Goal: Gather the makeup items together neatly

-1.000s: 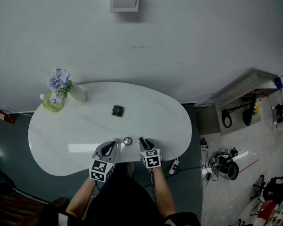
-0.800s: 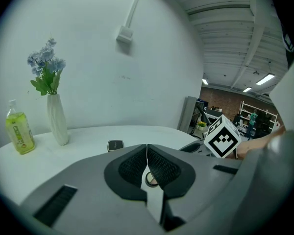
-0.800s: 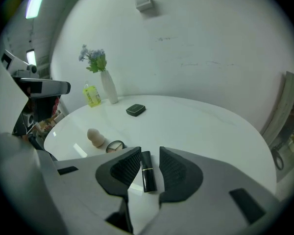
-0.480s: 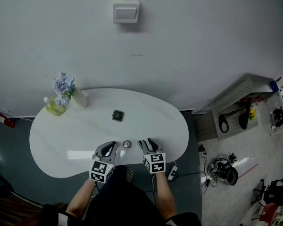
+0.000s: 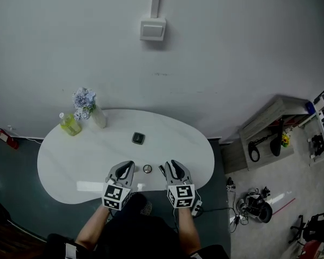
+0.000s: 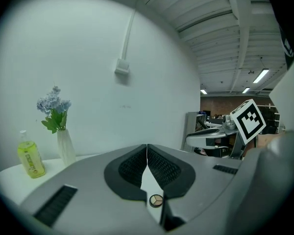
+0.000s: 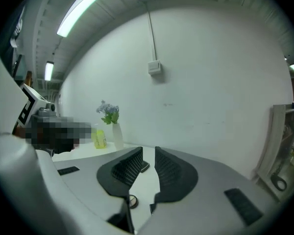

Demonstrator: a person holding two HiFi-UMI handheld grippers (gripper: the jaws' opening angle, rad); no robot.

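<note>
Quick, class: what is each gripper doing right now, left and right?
Left gripper: closed, jaws together, nothing between them.
Right gripper: jaws slightly apart and closing, nothing between them.

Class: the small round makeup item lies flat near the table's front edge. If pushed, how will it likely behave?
The round item lies flat and low, so it should slide rather than tip or roll. The table looks glossy, so it may skid easily. Being small, it is probably light.
</note>
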